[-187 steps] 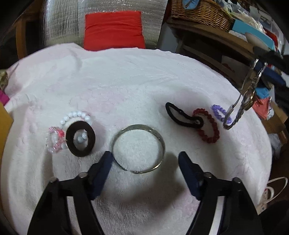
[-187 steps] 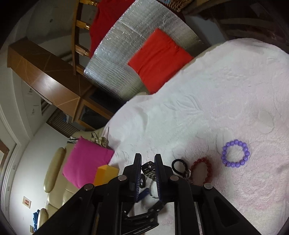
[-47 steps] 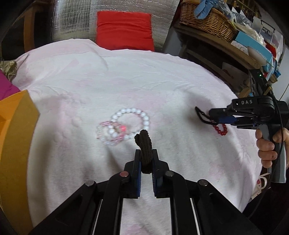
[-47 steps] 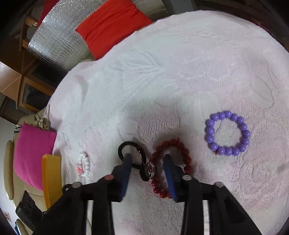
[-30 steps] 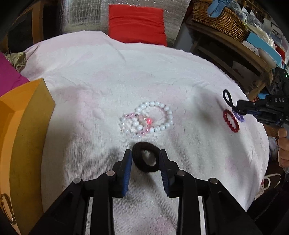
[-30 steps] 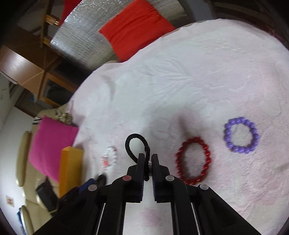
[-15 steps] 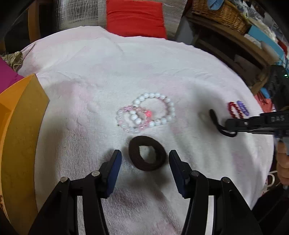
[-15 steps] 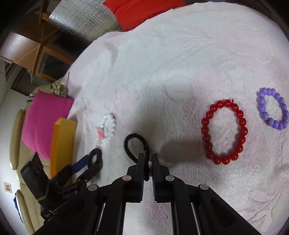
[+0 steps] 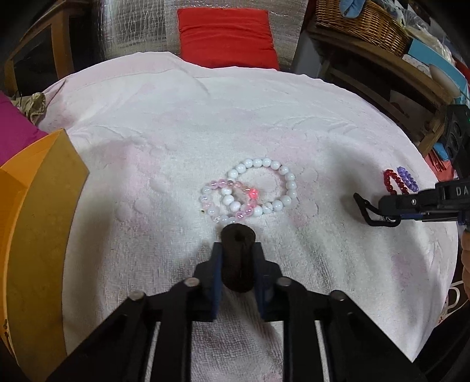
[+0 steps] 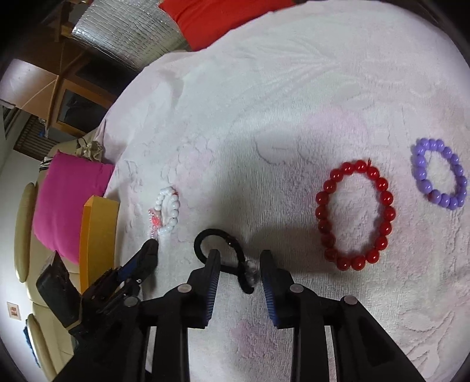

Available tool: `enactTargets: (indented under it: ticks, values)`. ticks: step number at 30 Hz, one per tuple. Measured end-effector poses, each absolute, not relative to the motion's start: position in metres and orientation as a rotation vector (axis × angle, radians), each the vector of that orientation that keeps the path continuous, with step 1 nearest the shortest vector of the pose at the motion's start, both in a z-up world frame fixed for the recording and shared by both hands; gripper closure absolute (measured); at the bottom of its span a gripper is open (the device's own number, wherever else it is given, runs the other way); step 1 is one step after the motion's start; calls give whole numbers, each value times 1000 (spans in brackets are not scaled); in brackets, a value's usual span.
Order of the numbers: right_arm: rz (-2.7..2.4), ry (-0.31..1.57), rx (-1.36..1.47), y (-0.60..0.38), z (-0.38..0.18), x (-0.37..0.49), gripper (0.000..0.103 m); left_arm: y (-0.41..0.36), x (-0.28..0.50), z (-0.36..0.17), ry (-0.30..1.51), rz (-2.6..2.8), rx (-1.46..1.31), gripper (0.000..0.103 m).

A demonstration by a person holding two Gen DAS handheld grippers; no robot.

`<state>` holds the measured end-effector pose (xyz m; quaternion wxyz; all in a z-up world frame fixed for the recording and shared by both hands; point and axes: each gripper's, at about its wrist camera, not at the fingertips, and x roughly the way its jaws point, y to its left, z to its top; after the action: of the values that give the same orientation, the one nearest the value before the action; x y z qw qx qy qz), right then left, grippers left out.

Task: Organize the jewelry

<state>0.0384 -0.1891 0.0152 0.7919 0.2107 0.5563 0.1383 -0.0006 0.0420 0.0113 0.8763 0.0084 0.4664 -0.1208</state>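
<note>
Left wrist view: nearest, the left gripper (image 9: pixel 237 258) has its jaws clenched on a thick dark hair tie (image 9: pixel 237 258), squeezed narrow between the blue pads (image 9: pixel 216 276) just above the white towel (image 9: pixel 147 182). Just beyond its tip lie a pink bead bracelet (image 9: pixel 226 197) and a white bead bracelet (image 9: pixel 264 185), overlapping each other on the towel. An orange box (image 9: pixel 35 235) stands at the left edge of the towel, with a magenta cushion (image 9: pixel 14 132) behind it. Off to the right, the right gripper reaches in level with a thin black hair loop (image 9: pixel 373 213) at its tip. Farther on are a red cushion (image 9: pixel 226 35) against a silver foil sheet (image 9: pixel 141 26), and a wicker basket (image 9: pixel 361 23) on a wooden shelf.

From the right wrist, the right gripper (image 10: pixel 239 271) stands released, its fingers spread either side of the black loop (image 10: pixel 223 252), which lies on the towel with a small clear bead on it. A red bead bracelet (image 10: pixel 355 219) lies to its right, a purple bead bracelet (image 10: pixel 439 176) beyond that, well apart from the loop.
</note>
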Motion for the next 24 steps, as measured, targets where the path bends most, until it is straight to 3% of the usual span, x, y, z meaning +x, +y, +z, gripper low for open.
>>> enactTargets:
  ticks: [2,5,24]
  values:
    - [283,1188,414,-184,15,38,84,43,-1,12,970,-247,14,88]
    - [282,1171,405,-182,18,37,88,46,-6,19,950,-227,21,90]
    - [352,1067,407,-158,43,28,89,57,-49,81,765,12,108,90]
